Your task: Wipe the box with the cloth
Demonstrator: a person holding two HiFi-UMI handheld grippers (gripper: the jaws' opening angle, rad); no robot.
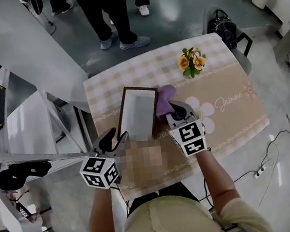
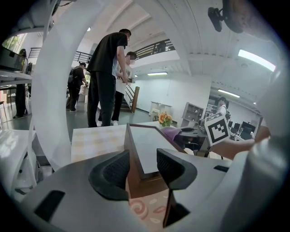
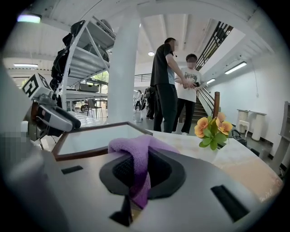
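Observation:
A flat box (image 1: 137, 113) with a dark brown rim and a white top lies on the table, long side pointing away from me. My left gripper (image 1: 117, 137) is shut on the box's near left corner; in the left gripper view the brown wall of the box (image 2: 149, 147) sits between the pads of that gripper (image 2: 142, 168). My right gripper (image 1: 177, 108) is shut on a purple cloth (image 1: 164, 96), which rests against the box's right edge near the far corner. In the right gripper view the cloth (image 3: 136, 149) bunches out over that gripper (image 3: 139, 171) beside the box (image 3: 93, 138).
The table (image 1: 232, 114) has a checked and beige patterned cover. A small pot of orange flowers (image 1: 192, 61) stands at its far right. Two people (image 1: 116, 18) stand beyond the far edge. A white rack (image 1: 25, 53) is at the left, and a black bag (image 1: 223, 27) sits past the right corner.

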